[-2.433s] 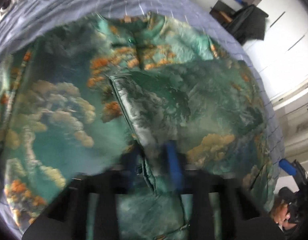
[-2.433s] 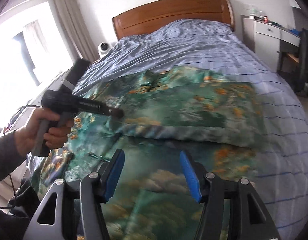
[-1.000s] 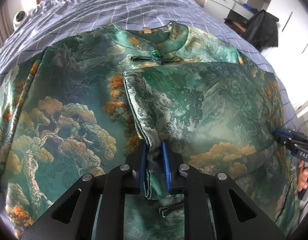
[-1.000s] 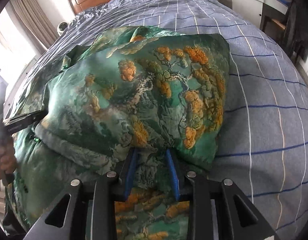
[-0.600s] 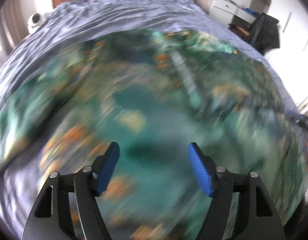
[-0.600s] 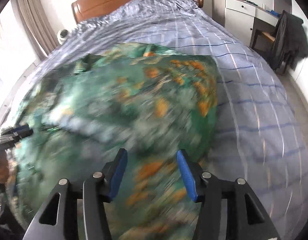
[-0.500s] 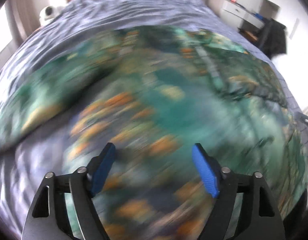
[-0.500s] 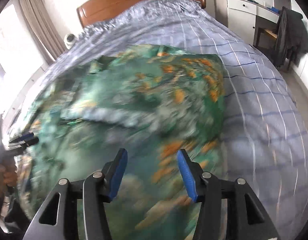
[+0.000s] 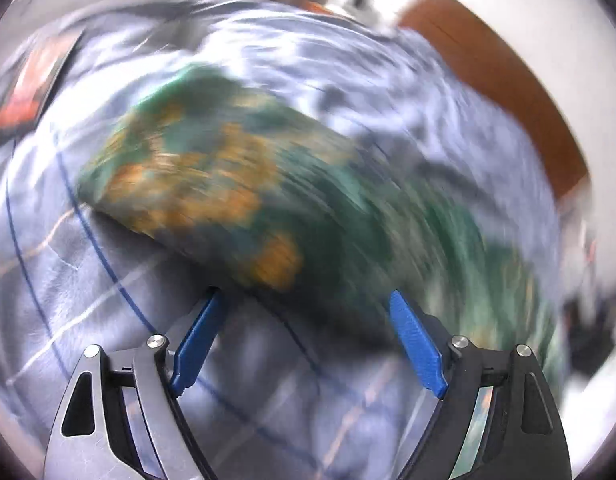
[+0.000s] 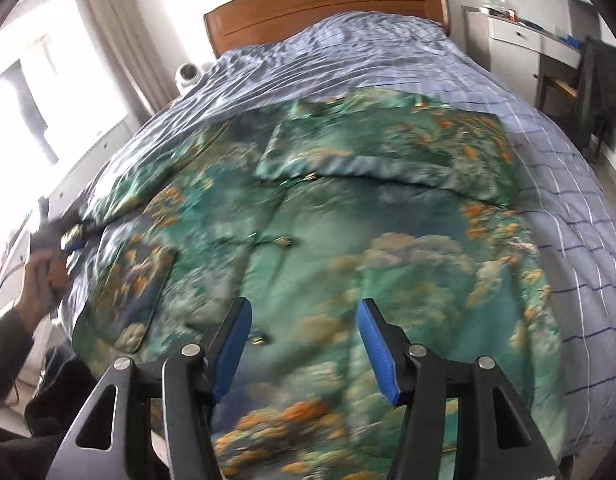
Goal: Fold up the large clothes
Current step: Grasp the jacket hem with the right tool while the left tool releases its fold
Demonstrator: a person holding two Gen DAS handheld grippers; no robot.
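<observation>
A large green garment (image 10: 316, 248) with orange and cream tree print lies spread on the blue checked bed (image 10: 568, 208). One sleeve (image 10: 388, 156) is folded across its chest. My right gripper (image 10: 304, 346) hovers over the lower part of the garment, its jaws opening with nothing between them. In the blurred left wrist view, my left gripper (image 9: 308, 340) hangs over bare sheet (image 9: 88, 300) just short of the other sleeve (image 9: 212, 184), jaws wide and still opening, empty. The right wrist view shows the left gripper (image 10: 70, 238) at the bed's left edge, held by a hand (image 10: 40, 280).
A wooden headboard (image 10: 324, 4) closes the far end of the bed. A white dresser (image 10: 520, 36) and a chair with a dark garment (image 10: 600, 80) stand to the right. A bright window with curtains (image 10: 108, 40) is on the left, a small white device (image 10: 187, 74) beside it.
Both grippers let go of the folded sleeve and opened. The left one swung off to the bed's left side, rolling as it went. The right one drew back and rose.
</observation>
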